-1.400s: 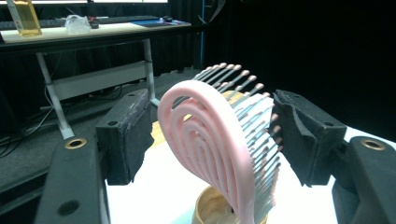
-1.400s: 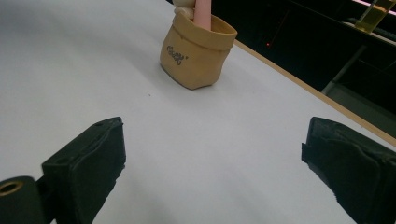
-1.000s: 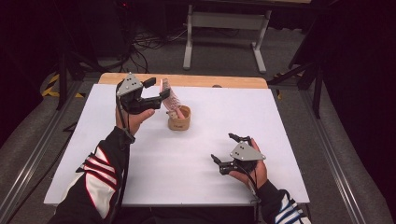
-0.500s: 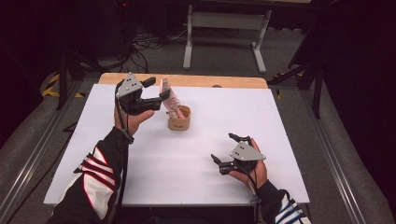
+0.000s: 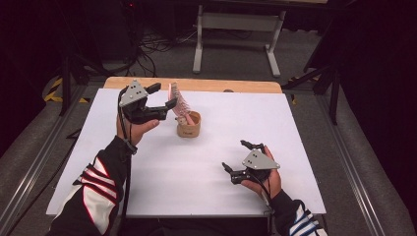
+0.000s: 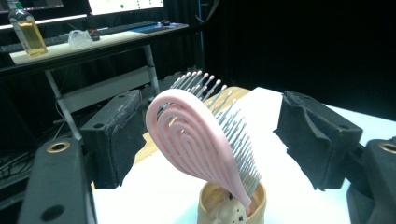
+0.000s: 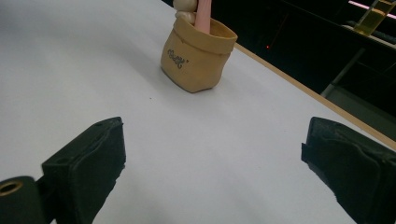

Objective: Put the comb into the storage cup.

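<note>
change: left gripper (image 5: pixel 164 96) jaws have just been opening, brush (image 6: pixel 198 135) between them but not pressed | brush: stands tilted, handle down in the small cup (image 5: pixel 189 125) | meaning: brush seems released into the cup | right gripper (image 5: pixel 236 160): wide, holding nothing, well apart

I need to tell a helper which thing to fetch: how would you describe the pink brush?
On the white table, toward its far edge, stands a small tan pot. The pink hairbrush leans out of it, handle down, grey bristles showing.
</note>
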A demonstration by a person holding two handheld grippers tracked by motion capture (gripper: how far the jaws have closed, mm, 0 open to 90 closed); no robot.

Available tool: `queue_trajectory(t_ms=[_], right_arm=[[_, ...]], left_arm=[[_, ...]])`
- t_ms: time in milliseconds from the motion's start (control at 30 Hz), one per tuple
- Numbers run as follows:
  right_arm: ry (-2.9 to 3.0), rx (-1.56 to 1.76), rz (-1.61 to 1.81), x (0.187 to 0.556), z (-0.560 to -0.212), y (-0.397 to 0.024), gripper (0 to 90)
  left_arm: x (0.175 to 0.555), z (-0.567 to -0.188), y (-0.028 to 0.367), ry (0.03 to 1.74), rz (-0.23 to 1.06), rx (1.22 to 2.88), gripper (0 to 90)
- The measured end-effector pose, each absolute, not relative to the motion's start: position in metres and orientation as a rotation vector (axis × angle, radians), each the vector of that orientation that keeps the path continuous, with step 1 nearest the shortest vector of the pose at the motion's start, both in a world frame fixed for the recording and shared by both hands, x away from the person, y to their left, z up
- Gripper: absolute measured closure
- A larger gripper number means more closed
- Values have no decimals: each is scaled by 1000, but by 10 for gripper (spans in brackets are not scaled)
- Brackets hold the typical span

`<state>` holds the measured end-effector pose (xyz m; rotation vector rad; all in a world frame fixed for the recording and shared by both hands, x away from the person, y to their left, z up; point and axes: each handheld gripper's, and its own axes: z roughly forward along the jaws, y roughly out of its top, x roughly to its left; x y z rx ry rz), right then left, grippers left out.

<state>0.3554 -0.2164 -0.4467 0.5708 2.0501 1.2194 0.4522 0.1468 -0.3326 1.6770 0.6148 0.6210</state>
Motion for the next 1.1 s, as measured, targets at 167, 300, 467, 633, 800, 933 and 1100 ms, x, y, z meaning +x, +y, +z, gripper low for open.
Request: queue_trajectory(t_ms=[167, 300, 467, 633, 800, 933, 1100], right_arm=[[2048, 570, 1218, 355, -447, -216, 65], [2046, 571, 1220, 355, -446, -216, 64], [2046, 572, 1220, 355, -446, -216, 65], [2043, 571, 1222, 355, -446, -216, 65], [2041, 569, 1221, 355, -445, -216, 65], [2040, 569, 1220, 355, -445, -216, 65], [2040, 568, 1219, 355, -445, -216, 65]], left_arm=[[449, -334, 148, 603, 635, 1686, 222], [447, -337, 149, 594, 647, 1699, 202], [445, -338, 151, 591, 646, 1707, 179], [442, -340, 152, 582, 649, 1713, 162], [439, -344, 153, 582, 655, 1723, 149], [437, -347, 153, 580, 662, 1734, 131], [435, -351, 154, 579, 664, 1738, 114]])
